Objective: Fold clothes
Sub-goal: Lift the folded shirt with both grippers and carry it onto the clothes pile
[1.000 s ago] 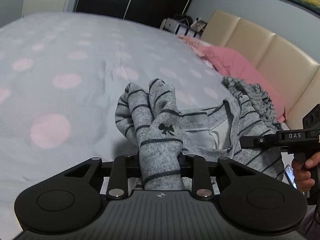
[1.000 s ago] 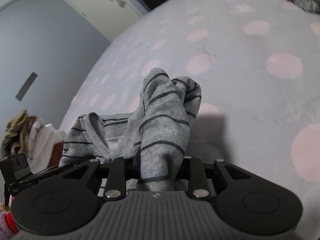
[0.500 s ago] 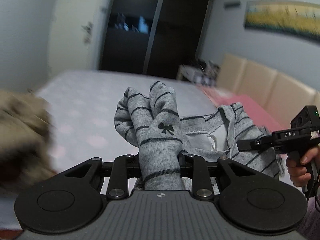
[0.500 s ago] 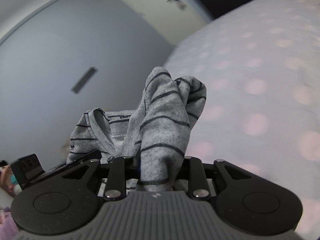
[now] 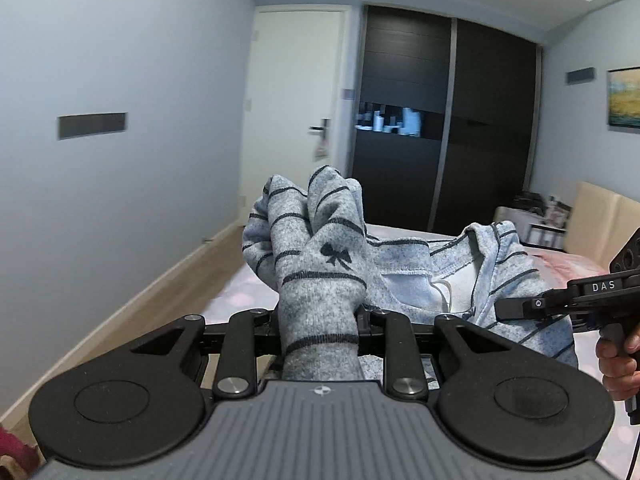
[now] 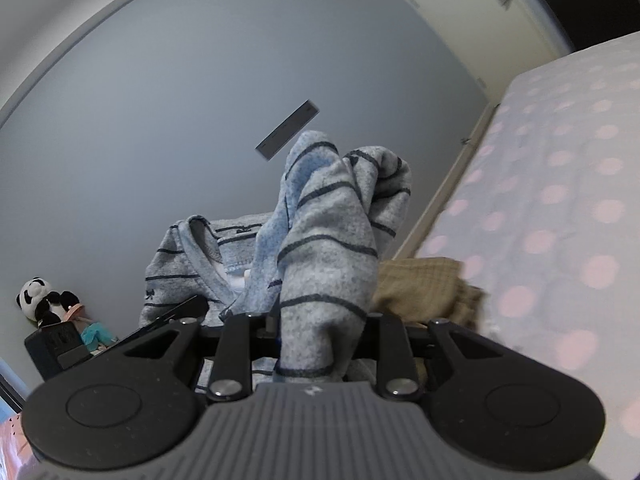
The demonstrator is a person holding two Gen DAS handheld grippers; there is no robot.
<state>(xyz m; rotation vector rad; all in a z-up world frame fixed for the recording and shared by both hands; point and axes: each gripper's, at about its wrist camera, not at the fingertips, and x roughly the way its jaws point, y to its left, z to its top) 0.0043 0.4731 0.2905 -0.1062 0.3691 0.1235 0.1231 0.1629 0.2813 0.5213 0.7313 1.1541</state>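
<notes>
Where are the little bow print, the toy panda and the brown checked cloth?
bow print [image 5: 335, 258]: left wrist view, centre of the bow.
toy panda [image 6: 38, 298]: right wrist view, its body.
brown checked cloth [image 6: 420, 284]: right wrist view, its upper fold.

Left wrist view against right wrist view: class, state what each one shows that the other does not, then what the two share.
Only the left wrist view shows the dark wardrobe, the white door, the framed painting and the bow print on the cloth.

Only the right wrist view shows the toy panda, the tan checked cloth and the pink-dotted bedspread clearly.

Both show the grey striped top, bunched and pinched by the left gripper and the right gripper, its neckline hanging between them, and the grey wall plate.
</notes>
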